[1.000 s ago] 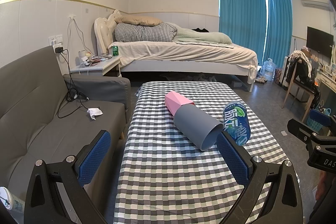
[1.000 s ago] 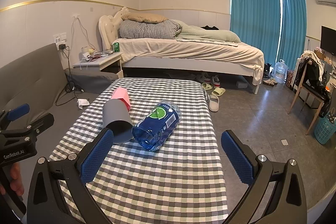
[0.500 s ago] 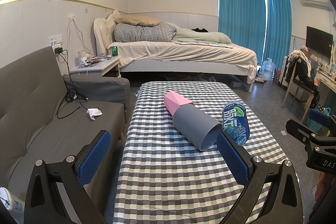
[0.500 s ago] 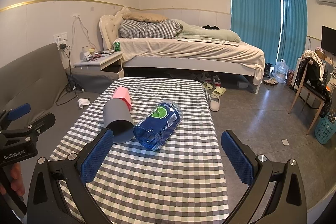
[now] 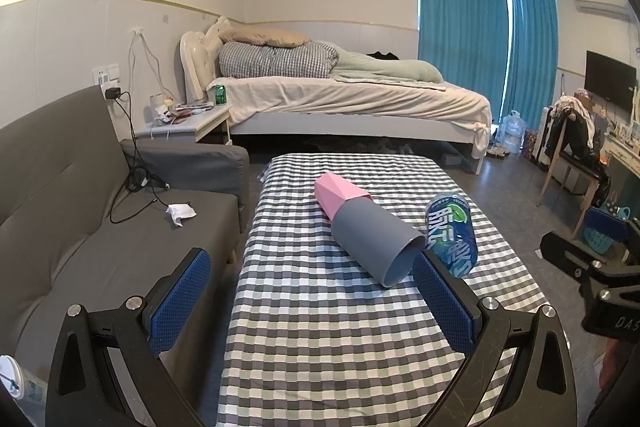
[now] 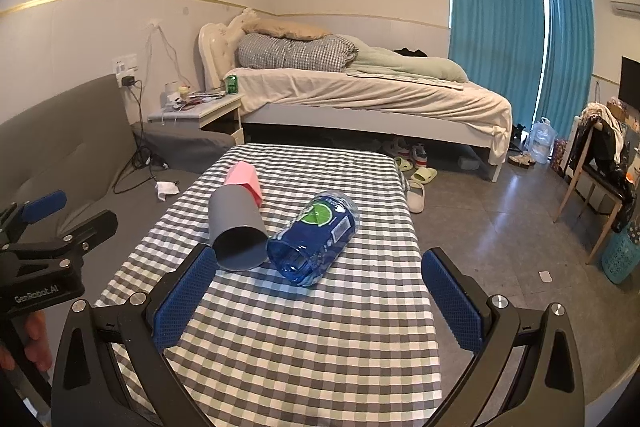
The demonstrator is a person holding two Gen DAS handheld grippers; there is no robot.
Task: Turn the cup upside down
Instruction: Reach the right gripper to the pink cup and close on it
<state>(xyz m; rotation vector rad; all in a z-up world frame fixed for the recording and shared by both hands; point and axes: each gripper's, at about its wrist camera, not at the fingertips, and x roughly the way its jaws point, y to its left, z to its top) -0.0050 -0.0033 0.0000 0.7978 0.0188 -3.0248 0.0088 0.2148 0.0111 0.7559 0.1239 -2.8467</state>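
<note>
A grey cup (image 5: 374,241) lies on its side on the checkered table (image 5: 340,327), its mouth toward me; it also shows in the right wrist view (image 6: 236,227). A pink faceted cup (image 5: 340,193) lies behind it, touching it, seen also in the right wrist view (image 6: 245,181). A blue clear cup (image 6: 316,237) lies on its side to the right, seen also in the left wrist view (image 5: 451,233). My left gripper (image 5: 312,303) is open and empty, short of the grey cup. My right gripper (image 6: 316,301) is open and empty, short of the blue cup.
A grey sofa (image 5: 60,211) stands left of the table. A bed (image 5: 352,95) and nightstand (image 5: 188,125) lie beyond the table's far end. A chair with clothes (image 5: 572,151) stands at the right. Slippers (image 6: 418,175) lie on the floor.
Both grippers have crept slightly forward toward the cups. The cups have not moved.
</note>
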